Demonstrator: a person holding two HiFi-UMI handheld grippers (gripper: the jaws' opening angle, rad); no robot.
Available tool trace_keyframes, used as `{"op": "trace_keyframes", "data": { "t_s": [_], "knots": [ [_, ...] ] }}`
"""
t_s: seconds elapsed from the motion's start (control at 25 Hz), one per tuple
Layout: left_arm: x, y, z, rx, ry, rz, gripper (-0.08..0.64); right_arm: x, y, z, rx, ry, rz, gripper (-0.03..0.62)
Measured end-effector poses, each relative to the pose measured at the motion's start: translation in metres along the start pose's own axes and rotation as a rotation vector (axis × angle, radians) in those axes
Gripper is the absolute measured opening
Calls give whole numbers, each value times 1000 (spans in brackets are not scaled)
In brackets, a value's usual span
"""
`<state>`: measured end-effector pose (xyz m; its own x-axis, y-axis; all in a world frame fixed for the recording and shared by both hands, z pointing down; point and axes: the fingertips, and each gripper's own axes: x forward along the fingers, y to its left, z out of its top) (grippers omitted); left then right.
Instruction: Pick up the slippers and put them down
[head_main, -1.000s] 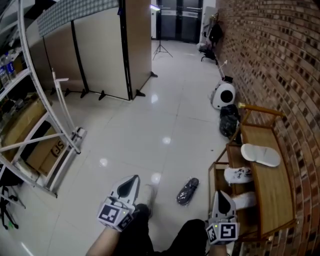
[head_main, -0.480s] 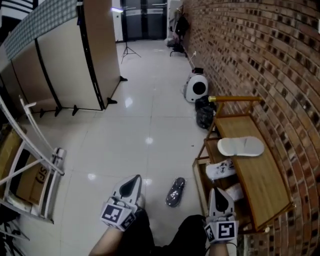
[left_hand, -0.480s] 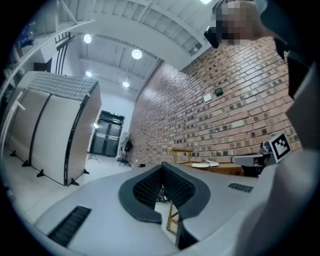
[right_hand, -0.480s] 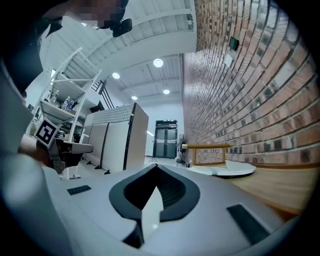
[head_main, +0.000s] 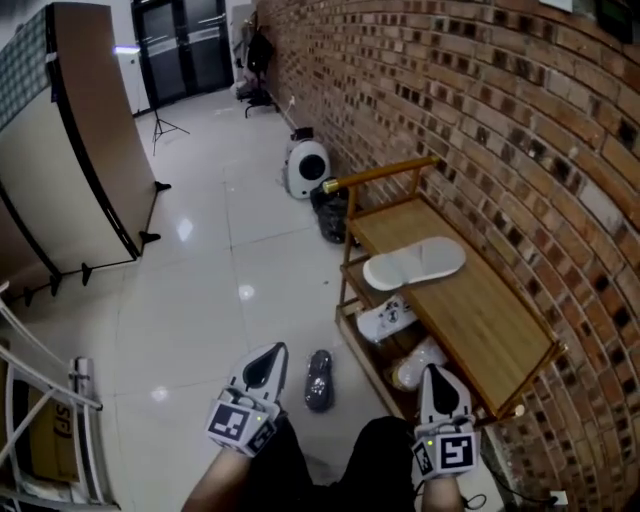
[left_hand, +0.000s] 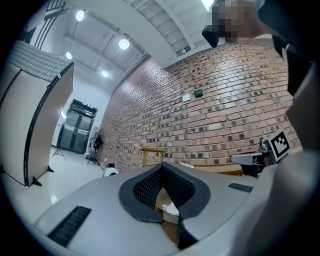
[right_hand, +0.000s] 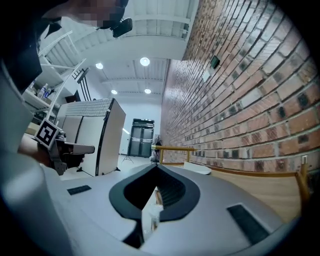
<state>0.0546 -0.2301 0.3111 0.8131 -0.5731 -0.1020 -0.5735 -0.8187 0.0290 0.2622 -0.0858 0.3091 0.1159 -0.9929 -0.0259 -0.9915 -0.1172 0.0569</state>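
Note:
A white slipper (head_main: 413, 264) lies on the top board of the wooden shoe rack (head_main: 500, 330) by the brick wall. Two more white slippers (head_main: 386, 319) (head_main: 418, 364) sit on its lower shelf. A dark slipper (head_main: 319, 379) lies on the floor beside the rack. My left gripper (head_main: 264, 366) is shut and empty, just left of the dark slipper. My right gripper (head_main: 437, 378) is shut and empty too, over the rack's near end. The left gripper view shows its jaws (left_hand: 162, 167) pointing level at the rack. In the right gripper view the jaws (right_hand: 157, 167) point along the rack, past the top slipper (right_hand: 197, 170).
A round white appliance (head_main: 307, 168) and a black bag (head_main: 330, 215) stand against the wall beyond the rack. A folding partition (head_main: 80, 170) lines the left side, with a white metal frame (head_main: 50, 400) and a cardboard box (head_main: 30, 450) near me. The person's dark trousers (head_main: 330, 470) show below.
The view has swung right toward the brick wall, so the rack now sits straight ahead. Both grippers have moved along with it, closer to the rack, with their jaws unchanged.

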Motion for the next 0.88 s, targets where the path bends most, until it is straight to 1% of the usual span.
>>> {"op": "trace_keyframes", "data": {
  "t_s": [0.24,0.36,0.48,0.64,0.8,0.88],
  "knots": [
    [16,-32,-11,-29,15,-107,3,-33,-15,-1,-17,17,-86,8],
    [18,-50,-12,-48,20,-160,3,-57,-20,7,-30,20,-138,8],
    [17,-65,-12,-70,38,-196,3,-77,-24,17,-43,2,-180,8],
    [26,-88,-6,-74,21,-254,3,-99,-34,23,-57,2,-224,8],
    [39,-114,-7,-68,34,-307,3,-117,-46,29,-66,-9,-266,8],
    [41,-129,-8,-58,54,-328,3,-127,-53,30,-64,-17,-292,8]
  ]
}}
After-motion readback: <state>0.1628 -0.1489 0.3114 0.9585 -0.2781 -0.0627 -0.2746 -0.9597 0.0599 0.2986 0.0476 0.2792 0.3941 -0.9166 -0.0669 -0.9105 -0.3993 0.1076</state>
